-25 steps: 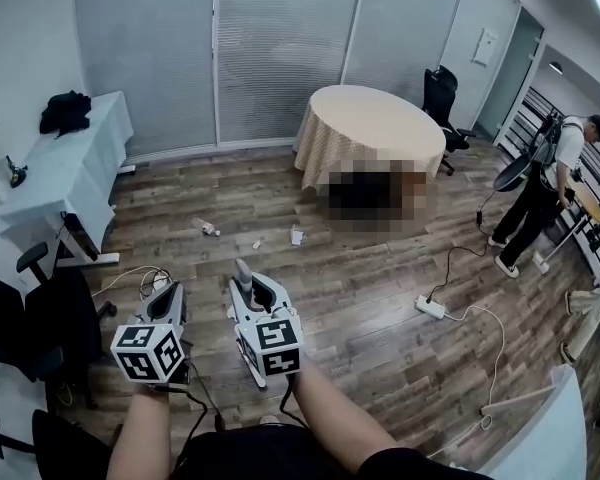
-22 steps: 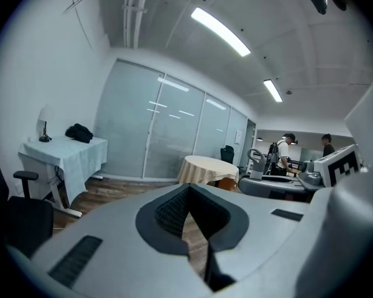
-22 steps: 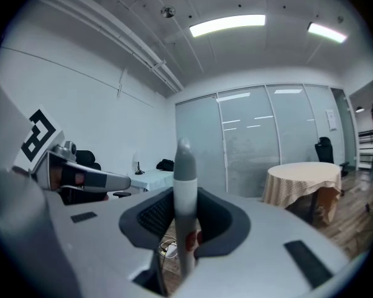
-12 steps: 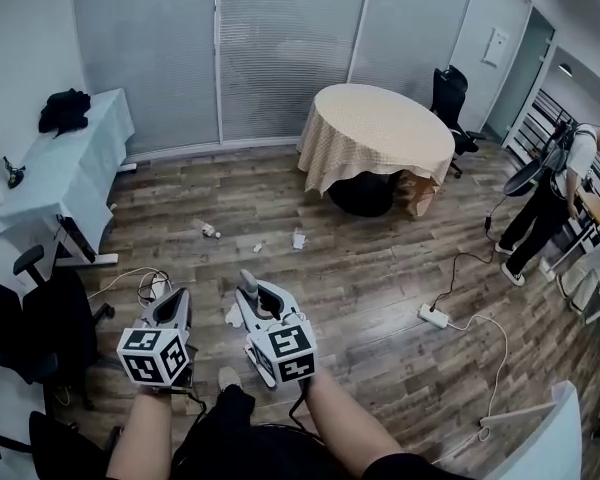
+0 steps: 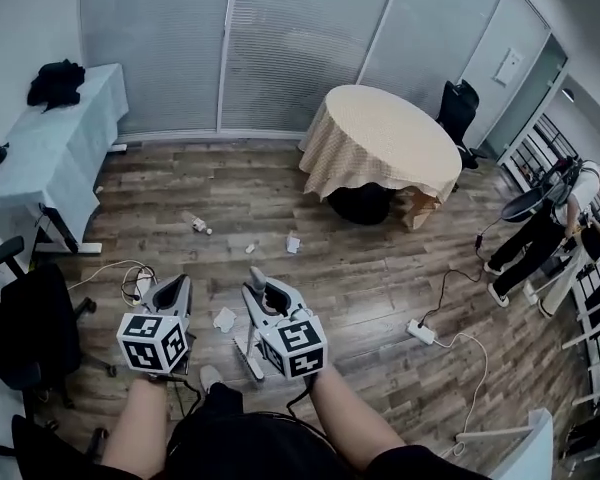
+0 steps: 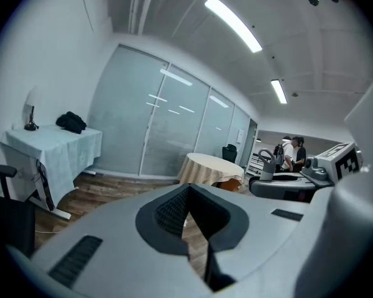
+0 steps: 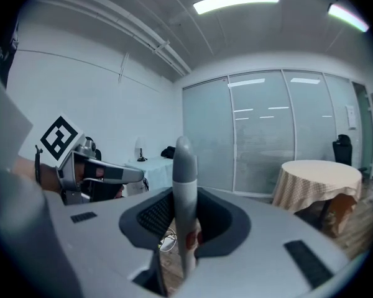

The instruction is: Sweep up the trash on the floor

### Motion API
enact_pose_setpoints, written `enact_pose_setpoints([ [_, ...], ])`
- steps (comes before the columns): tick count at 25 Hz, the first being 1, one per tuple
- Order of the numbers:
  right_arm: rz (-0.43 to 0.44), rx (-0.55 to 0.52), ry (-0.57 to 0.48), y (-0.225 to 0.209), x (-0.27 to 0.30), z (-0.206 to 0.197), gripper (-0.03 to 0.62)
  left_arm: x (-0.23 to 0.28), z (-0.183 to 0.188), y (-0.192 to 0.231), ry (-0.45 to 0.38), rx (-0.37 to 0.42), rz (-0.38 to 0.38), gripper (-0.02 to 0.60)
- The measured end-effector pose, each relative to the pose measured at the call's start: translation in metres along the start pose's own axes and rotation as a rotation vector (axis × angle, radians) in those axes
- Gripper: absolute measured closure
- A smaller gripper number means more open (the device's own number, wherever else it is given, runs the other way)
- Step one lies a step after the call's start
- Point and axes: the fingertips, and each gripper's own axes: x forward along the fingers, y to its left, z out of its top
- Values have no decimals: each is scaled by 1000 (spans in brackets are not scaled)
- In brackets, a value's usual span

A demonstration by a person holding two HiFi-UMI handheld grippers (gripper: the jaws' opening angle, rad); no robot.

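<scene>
Right tool (image 5: 268, 290): clamps grey handle (image 7: 184, 166); I judge it stiff, light.
Left tool (image 5: 177, 287): jaws together, empty.
Trash (image 5: 224, 319): paper scraps, centre-left.

The wood floor (image 5: 360, 288) carries a bottle (image 5: 196, 224), paper scraps (image 5: 293, 241) and a crumpled wad (image 5: 224, 319) (the piece nearest the person), plus a power strip (image 5: 421, 332), a coiled cable (image 5: 130, 280) and a round table (image 5: 390, 138).

The scraps (image 5: 198, 225) on the floor (image 5: 360, 278) were too small to identify. The right gripper (image 5: 268, 294) concealed part of the grey handle (image 5: 255, 277) in its jaws.
</scene>
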Motion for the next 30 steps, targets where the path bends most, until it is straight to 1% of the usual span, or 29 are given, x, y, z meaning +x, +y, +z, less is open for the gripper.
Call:
enact_pose_setpoints([
  [6,24,10,38,-10,57,2,488,41,12,52,33,-4,-10,586],
  [9,10,42,61,-27,83,-1,488,61,17,72,41,-1,-18,587],
  [12,2,62,92,-35,106,-7,488,74,15,91,48,-20,-23,587],
  [18,73,25,178,-20,157,-19,489,87,-3,129,79,-71,-9,586],
  [22,93,11,210,-11,186,-21,489,87,-12,153,101,-102,21,586],
  [25,110,-6,219,-4,201,-24,488,85,-17,168,111,-109,49,586],
  [30,181,-18,210,5,216,-14,488,86,-14,180,109,-113,108,586],
])
